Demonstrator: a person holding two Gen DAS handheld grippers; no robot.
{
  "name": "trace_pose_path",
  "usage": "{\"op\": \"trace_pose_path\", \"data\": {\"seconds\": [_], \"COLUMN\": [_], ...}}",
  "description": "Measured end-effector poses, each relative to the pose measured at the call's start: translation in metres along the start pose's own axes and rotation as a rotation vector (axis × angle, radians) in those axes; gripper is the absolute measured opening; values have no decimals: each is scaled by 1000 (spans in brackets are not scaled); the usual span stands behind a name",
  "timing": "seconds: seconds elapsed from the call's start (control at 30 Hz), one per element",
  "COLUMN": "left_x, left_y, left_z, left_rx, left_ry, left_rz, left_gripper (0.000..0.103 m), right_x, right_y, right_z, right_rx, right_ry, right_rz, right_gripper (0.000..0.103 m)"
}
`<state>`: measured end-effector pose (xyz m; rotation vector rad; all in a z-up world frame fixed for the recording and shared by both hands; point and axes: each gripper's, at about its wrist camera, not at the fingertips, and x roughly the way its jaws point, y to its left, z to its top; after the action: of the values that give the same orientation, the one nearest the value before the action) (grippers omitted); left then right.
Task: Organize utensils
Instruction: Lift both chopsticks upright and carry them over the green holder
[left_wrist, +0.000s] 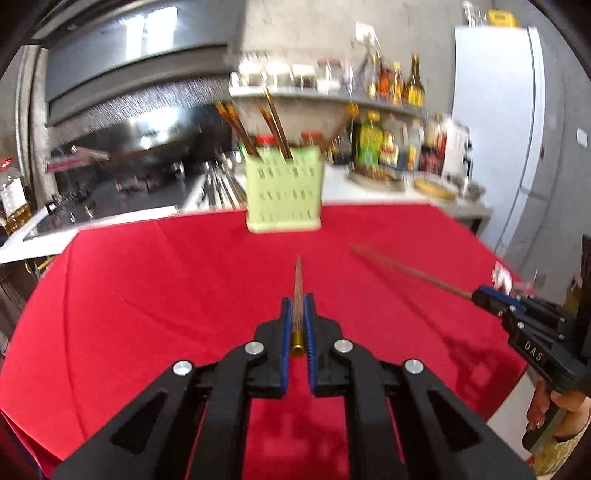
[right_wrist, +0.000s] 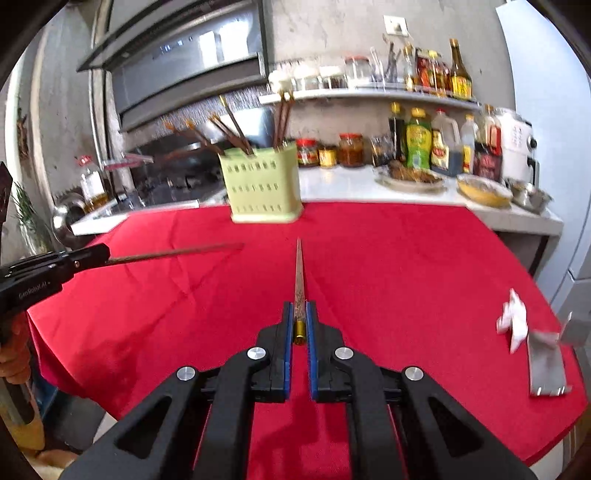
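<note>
A home kitchen. A steel range hood (right_wrist: 184, 55) hangs at upper left, over a dark wok (left_wrist: 147, 147). Sauce bottles and jars (right_wrist: 436, 70) crowd the white wall shelf (right_wrist: 369, 94) and pale countertop (right_wrist: 351, 184) at right.

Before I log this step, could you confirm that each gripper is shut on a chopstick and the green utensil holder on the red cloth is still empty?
Not quite: the green utensil holder is not empty. The right wrist view shows several chopsticks already standing in it. The rest holds: the left gripper and right gripper are each shut on a chopstick, and the holder stands on the red cloth.
</note>
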<state>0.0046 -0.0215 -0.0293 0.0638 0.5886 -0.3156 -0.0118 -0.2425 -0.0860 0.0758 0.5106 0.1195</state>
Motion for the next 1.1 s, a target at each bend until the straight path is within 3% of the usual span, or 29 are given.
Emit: {"op": "trace_pose_path", "data": {"seconds": [0.2,0.37,0.7,0.9,1.1], "left_x": [-28,-37,-41,-45,-38], "left_y": [15,22,32,42,46], "left_z": [34,51,71,87,91], "left_rx": [-5,6,35,56,54], "left_ry": [-115,-165,-161,-87,-95], "left_rz": [29,54,55,59,55], "left_gripper": [6,6,6,6,6], "right_x": [-15,-23,-15,-7,7], "right_y": [7,9,26,37,41], "right_z": [46,88,146,156,152], "right_rx": [1,4,-74,-104,-122], "right_ry": [-83,-140,-155,-174,-161], "right_rz": [52,62,53,55,40], "right_gripper": [7,7,7,7,7]}}
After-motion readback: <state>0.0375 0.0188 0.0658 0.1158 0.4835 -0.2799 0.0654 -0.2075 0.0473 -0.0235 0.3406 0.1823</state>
